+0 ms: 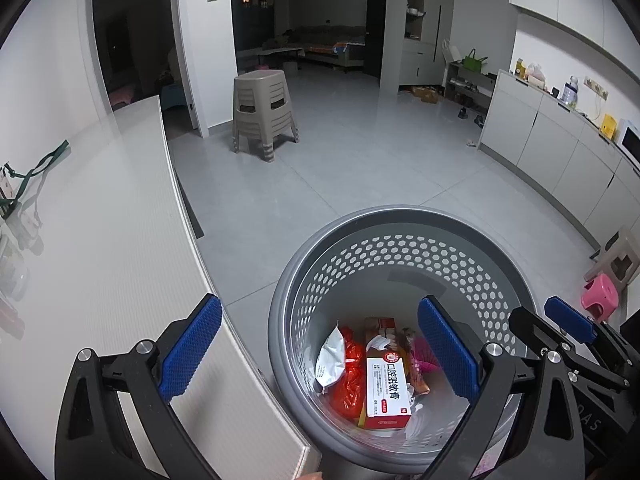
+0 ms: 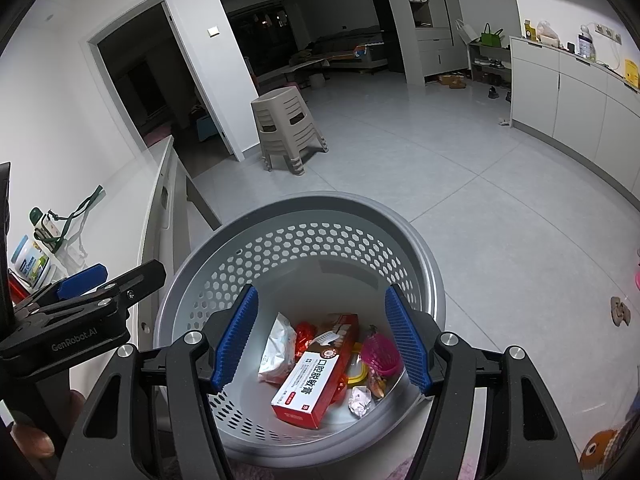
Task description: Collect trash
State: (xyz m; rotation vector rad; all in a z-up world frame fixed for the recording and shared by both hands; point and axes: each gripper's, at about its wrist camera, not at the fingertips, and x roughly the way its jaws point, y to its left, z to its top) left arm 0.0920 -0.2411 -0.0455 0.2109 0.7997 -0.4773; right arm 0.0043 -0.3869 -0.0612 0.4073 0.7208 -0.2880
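Note:
A grey perforated trash basket (image 1: 400, 216) stands on the floor beside a white table; the right wrist view shows it too (image 2: 304, 200). Inside lie a red and white medicine box (image 1: 387, 390) (image 2: 310, 384), a red wrapper (image 1: 348, 380), a white packet (image 2: 276, 348), a pink mesh item (image 2: 380, 354) and crumpled paper (image 2: 360, 398). My left gripper (image 1: 320, 350) is open and empty, straddling the table edge and the basket. My right gripper (image 2: 322, 336) is open and empty above the basket; it also shows in the left wrist view (image 1: 568, 320).
The white table (image 1: 100, 220) lies to the left, with bottles and a green lanyard (image 2: 72, 216) by the wall. Stacked beige stools (image 1: 264, 112) stand on the tiled floor. White cabinets (image 1: 560, 140) line the right wall. A pink stool (image 1: 600, 296) stands at right.

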